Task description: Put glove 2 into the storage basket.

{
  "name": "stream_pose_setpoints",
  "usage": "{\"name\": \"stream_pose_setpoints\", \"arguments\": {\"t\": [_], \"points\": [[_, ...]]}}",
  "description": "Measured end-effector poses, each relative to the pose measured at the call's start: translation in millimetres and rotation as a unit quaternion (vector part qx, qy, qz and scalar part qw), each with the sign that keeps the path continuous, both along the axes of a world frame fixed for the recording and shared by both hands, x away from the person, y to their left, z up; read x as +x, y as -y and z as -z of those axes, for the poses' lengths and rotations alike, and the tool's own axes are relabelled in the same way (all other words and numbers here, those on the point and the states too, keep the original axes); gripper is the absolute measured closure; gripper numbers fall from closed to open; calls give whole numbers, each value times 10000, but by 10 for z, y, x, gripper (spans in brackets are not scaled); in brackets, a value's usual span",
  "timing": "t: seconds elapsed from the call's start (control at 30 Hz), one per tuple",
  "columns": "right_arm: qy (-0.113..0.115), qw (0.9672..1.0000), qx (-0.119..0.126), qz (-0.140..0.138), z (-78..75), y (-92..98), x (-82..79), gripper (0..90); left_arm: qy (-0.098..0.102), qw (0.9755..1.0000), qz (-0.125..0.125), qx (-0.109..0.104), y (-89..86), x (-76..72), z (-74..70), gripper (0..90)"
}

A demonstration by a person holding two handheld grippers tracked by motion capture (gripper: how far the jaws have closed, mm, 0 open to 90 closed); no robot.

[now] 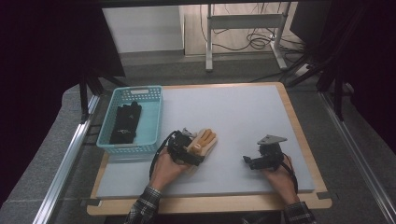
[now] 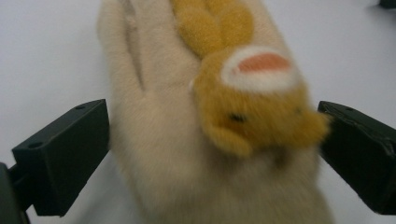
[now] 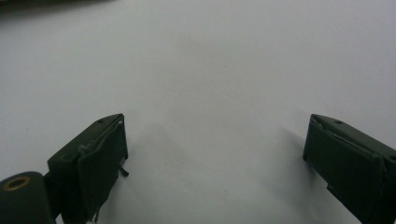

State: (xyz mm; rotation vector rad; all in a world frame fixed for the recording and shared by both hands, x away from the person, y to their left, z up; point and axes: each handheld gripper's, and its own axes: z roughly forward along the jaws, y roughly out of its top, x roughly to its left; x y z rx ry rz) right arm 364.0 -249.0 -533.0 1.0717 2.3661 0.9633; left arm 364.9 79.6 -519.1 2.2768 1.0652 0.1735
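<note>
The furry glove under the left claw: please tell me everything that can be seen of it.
The furry glove is cream plush with a yellow-orange animal face and ears sewn on top. It lies flat on the grey mat, right of the turquoise basket. The left claw stands open around it, jaws close at both sides.

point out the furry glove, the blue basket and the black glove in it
furry glove (image 2: pixel 168 154), left gripper view, on its cream palm fur
blue basket (image 1: pixel 154 122), high view, on its right wall
black glove (image 1: pixel 126 122), high view, on its middle, inside the basket
</note>
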Motion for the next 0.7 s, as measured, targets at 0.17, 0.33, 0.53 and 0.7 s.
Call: {"name": "stream_pose_setpoints", "arguments": {"t": [0.17,0.33,0.53,0.7], "points": [[-1,10000,2,1,0,0,0,62,-45,9997,-35,216,102,56,76,40],[-3,10000,1,2,0,0,0,62,51,9992,-177,358,105,57,46,197],[-5,10000,4,4,0,-1,-1,62,119,9987,-164,468,95,56,11,428],[-4,10000,3,3,0,-1,-1,62,134,9990,-142,406,93,56,-23,537]]}}
